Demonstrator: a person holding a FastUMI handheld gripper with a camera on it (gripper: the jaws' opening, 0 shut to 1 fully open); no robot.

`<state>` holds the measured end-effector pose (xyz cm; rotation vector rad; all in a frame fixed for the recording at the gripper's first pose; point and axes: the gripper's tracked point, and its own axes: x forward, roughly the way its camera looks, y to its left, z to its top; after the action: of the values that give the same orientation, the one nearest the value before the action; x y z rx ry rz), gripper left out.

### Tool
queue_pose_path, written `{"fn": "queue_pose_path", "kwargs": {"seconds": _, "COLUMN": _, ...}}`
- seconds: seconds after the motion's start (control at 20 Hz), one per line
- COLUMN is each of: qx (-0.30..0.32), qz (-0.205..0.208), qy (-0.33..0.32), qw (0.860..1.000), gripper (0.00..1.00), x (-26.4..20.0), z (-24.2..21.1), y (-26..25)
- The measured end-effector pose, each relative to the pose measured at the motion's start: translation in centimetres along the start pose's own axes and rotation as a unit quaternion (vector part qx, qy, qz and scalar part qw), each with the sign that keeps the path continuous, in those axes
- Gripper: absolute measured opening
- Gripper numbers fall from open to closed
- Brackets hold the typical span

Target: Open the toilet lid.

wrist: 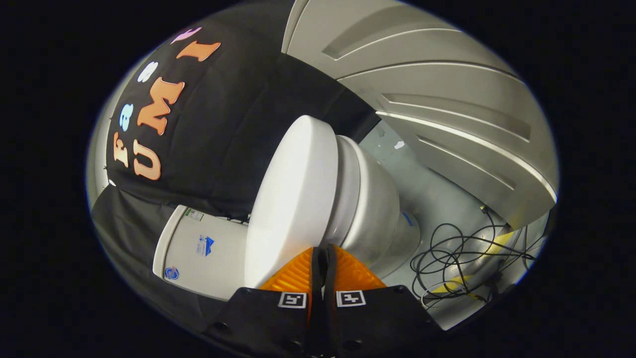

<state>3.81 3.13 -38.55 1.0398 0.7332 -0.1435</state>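
Observation:
The view is rolled sideways. A white toilet stands just ahead of the fingers, its lid (pixel 293 199) lying down flat over the seat and bowl (pixel 370 209). The white tank (pixel 198 251) with small stickers rises behind the lid, against the black cloth wall. My gripper (pixel 324 251) has its two orange ribbed fingers pressed together, shut, with nothing between them. The fingertips sit right at the lid's side rim, by the seam where the lid meets the seat. Whether they touch the rim is hidden by the fingers themselves.
Beside the toilet's base, a tangle of black cables (pixel 457 258) lies on the grey floor (pixel 427 194), with a strip of yellow tape (pixel 447 287) near it. A white panelled door (pixel 447 99) stands beyond the bowl.

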Motion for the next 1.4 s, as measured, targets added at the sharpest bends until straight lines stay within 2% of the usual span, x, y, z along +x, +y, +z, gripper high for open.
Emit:
{"fn": "queue_pose_path", "kwargs": {"seconds": 0.45, "qx": -0.003, "qz": -0.001, "qy": -0.002, "qw": 1.0, "gripper": 0.08, "x": -0.1, "z": 0.1, "y": 0.1}}
{"fn": "queue_pose_path", "kwargs": {"seconds": 0.65, "qx": -0.05, "qz": -0.023, "qy": -0.029, "qw": 0.998, "gripper": 0.08, "x": 0.2, "z": 0.9, "y": 0.1}}
{"fn": "queue_pose_path", "kwargs": {"seconds": 1.05, "qx": -0.092, "qz": -0.021, "qy": -0.085, "qw": 0.992, "gripper": 0.08, "x": -0.4, "z": 2.5, "y": 3.0}}
{"fn": "queue_pose_path", "kwargs": {"seconds": 1.4, "qx": -0.21, "qz": -0.042, "qy": -0.133, "qw": 0.968, "gripper": 0.08, "x": -2.0, "z": 3.4, "y": 8.2}}
